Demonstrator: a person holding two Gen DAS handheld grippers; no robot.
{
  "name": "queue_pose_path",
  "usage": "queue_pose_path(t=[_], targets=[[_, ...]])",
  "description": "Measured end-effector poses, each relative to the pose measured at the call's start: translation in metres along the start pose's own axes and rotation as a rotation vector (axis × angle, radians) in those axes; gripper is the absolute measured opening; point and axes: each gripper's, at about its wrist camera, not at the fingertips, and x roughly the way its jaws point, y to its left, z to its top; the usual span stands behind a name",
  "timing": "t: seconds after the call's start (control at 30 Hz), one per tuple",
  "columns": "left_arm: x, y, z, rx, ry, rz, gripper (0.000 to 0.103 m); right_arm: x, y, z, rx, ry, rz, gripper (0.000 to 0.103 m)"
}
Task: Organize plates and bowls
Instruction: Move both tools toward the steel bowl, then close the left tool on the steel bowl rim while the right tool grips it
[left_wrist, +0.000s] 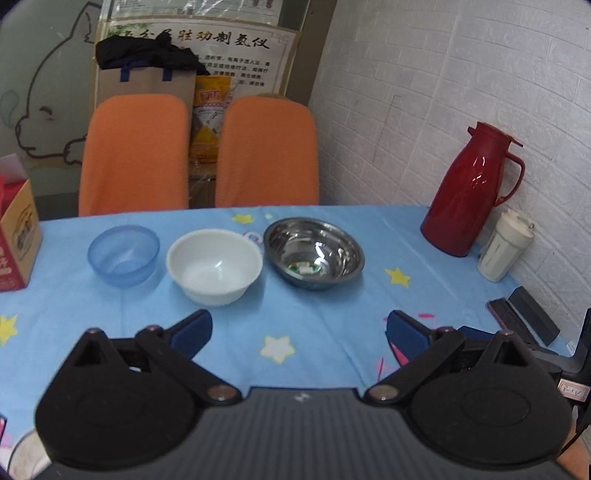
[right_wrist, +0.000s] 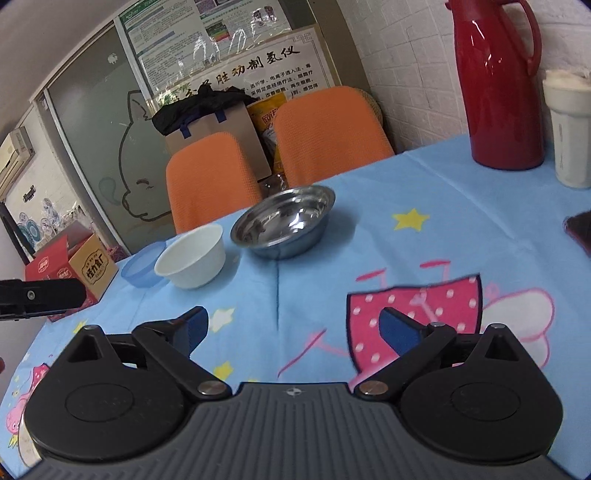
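Bowls (left_wrist: 214, 266) sit beyond the spread, empty left gripper (left_wrist: 297, 328).

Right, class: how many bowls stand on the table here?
3, in a row: blue plastic bowl at the left, white bowl in the middle, steel bowl at the right. None looks hidden.

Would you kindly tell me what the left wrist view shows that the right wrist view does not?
Only the left wrist view shows the sticker inside the steel bowl and the whole blue bowl. Only the right wrist view shows the pink cartoon print and an air conditioner. Both show the white bowl, red jug, two orange chairs and open jaws.
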Motion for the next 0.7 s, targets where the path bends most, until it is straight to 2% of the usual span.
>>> queue_pose_path(t=[0.17,0.3,0.4,0.53,0.57,0.67,0.7], targets=[[0.061,0.001,0.058,-0.008,0.007,-0.072,0.099,0.031,-0.010,0.045,-0.037,-0.025,-0.029,0.103],[0.121,0.010,0.086,-0.029,0.063,-0.135,0.099,0.071,-0.015,0.071,-0.060,0.011,-0.044,0.103],[0.162,0.020,0.095,-0.031,0.117,-0.142,0.099,0.098,-0.018,0.081,-0.068,0.044,-0.045,0.103],[0.212,0.047,0.098,-0.138,0.220,-0.212,0.098,0.131,-0.021,0.086,-0.076,0.088,-0.052,0.103],[0.222,0.052,0.098,-0.162,0.236,-0.207,0.097,0.139,-0.022,0.086,-0.072,0.097,-0.052,0.103],[0.241,0.053,0.098,-0.146,0.254,-0.194,0.091,0.160,-0.022,0.087,-0.072,0.126,-0.055,0.103],[0.248,0.052,0.097,-0.133,0.268,-0.189,0.086,0.165,-0.021,0.087,-0.074,0.133,-0.059,0.103]])
